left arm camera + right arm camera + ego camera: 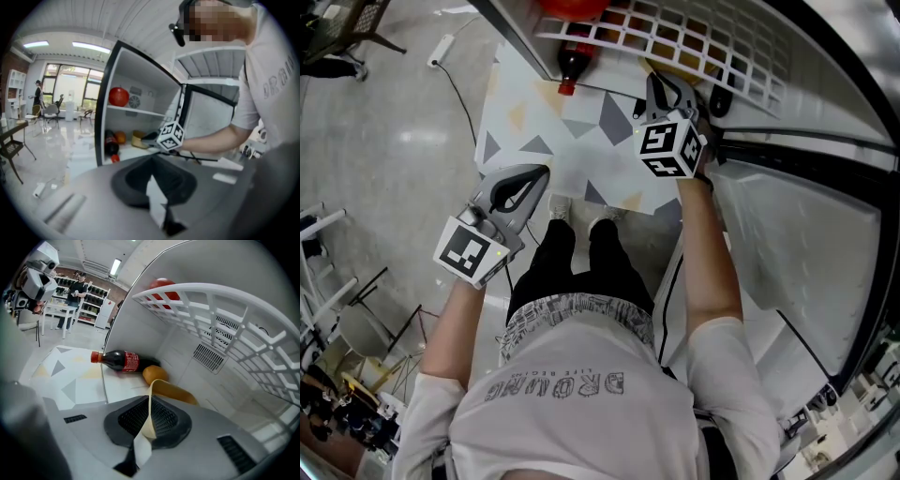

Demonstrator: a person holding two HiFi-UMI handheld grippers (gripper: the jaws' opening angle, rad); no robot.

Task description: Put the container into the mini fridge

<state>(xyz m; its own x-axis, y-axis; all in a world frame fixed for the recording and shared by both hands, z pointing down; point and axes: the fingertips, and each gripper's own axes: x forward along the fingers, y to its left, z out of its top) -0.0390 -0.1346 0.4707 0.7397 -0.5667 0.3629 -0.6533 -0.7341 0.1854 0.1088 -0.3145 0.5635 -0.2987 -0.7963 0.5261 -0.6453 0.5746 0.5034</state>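
Note:
The container (pixel 174 393) is a yellow bowl on the lower floor of the open mini fridge (pixel 220 380). My right gripper (pixel 149 404) reaches inside and is shut on its thin rim. The left gripper view shows the same container (pixel 138 139) low in the fridge, just ahead of the right gripper's marker cube (pixel 169 136). In the head view the right gripper (pixel 664 89) is under the white wire shelf (pixel 694 42). My left gripper (pixel 542 176) hangs lower left, outside the fridge, shut with nothing in it.
A cola bottle (pixel 121 361) lies on the fridge floor with an orange (pixel 154 374) beside it, left of the container. A red ball-like fruit (pixel 164 287) sits on the wire shelf. The fridge door (pixel 806 244) stands open at right. A patterned mat (pixel 572 141) lies before the fridge.

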